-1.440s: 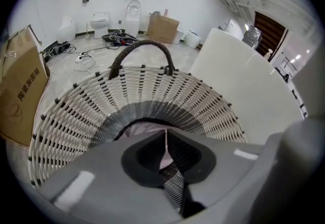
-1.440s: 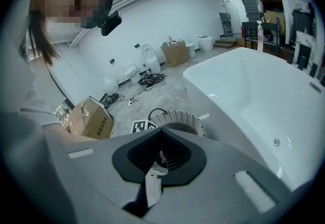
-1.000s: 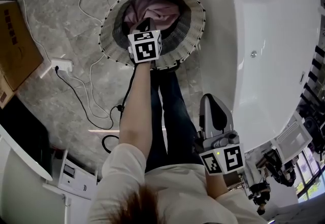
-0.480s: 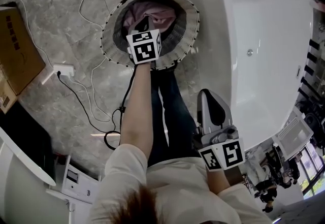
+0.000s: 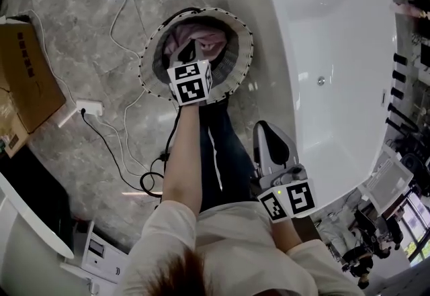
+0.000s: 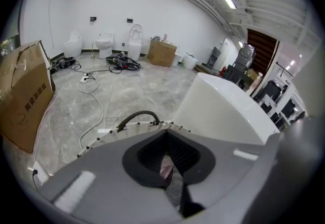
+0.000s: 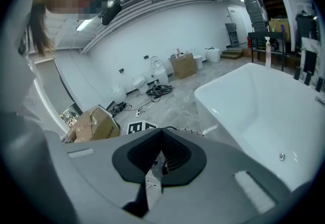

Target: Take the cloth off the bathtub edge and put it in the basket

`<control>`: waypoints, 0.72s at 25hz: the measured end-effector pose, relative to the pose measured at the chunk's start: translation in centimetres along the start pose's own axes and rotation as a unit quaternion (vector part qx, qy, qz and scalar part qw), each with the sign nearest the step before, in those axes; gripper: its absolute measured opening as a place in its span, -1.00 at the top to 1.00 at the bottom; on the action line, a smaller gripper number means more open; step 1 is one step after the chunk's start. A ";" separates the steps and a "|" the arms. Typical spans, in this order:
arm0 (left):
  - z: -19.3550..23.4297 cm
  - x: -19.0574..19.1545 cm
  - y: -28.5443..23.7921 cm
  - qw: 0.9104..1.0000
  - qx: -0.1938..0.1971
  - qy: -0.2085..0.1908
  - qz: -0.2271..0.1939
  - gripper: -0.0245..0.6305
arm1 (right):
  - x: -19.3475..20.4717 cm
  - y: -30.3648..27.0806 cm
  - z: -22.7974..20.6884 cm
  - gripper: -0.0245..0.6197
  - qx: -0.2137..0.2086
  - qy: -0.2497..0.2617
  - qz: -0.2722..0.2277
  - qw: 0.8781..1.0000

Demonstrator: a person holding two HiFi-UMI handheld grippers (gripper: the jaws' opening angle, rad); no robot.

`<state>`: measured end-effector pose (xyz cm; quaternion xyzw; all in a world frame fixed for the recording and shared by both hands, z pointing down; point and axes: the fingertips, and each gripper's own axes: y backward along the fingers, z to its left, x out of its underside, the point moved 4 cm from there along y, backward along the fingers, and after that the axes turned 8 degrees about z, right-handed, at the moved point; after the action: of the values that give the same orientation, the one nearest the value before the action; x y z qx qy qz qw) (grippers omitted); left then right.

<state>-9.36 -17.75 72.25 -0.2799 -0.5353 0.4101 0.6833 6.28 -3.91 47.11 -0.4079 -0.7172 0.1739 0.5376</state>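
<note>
Cloth (image 5: pixel 201 36) lies in basket (image 5: pixel 149 68), tub (image 5: pixel 275 53) edge bare; left gripper (image 5: pixel 186 53) and right gripper (image 5: pixel 269 137) both closed, empty; task looks done

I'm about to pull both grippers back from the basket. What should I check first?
1. Cloth in the basket: ok, the pink cloth lies inside.
2. Bathtub edge free of cloth: ok, the head view shows none on the rim.
3. Left gripper has let go: ok, its jaws are together with nothing between them, above the basket.
4. Right gripper empty: ok, its jaws are together and hold nothing.
5. Floor by the feet: not ok, a cable loops close beside the legs.
</note>
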 end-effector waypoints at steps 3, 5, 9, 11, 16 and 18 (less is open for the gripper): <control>-0.6 -1.5 1.8 1.000 0.002 0.000 -0.013 0.78 | -0.9 1.0 0.6 0.92 -0.005 0.006 -0.006 1.000; -1.2 -2.6 3.0 1.000 0.003 -0.003 -0.024 0.78 | -1.4 1.9 0.8 0.93 -0.007 0.012 -0.011 1.000; -2.3 -5.2 5.4 0.999 0.006 -0.008 -0.050 0.78 | -2.6 3.6 1.0 0.93 -0.010 0.025 -0.020 0.999; -2.3 -6.4 6.7 0.998 0.004 -0.003 -0.063 0.78 | -3.1 4.1 1.3 0.93 -0.012 0.028 -0.024 0.999; -2.5 -8.8 9.6 0.997 0.002 0.006 -0.082 0.78 | -4.8 5.8 1.9 0.92 -0.018 0.040 -0.038 0.998; -2.8 -9.4 10.8 0.996 0.001 0.011 -0.087 0.78 | -5.4 6.5 2.1 0.93 -0.021 0.045 -0.043 0.998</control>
<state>-10.34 -20.22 57.95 -0.2360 -0.5492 0.3469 0.7227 7.44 -3.81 38.49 -0.3951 -0.7127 0.1175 0.5676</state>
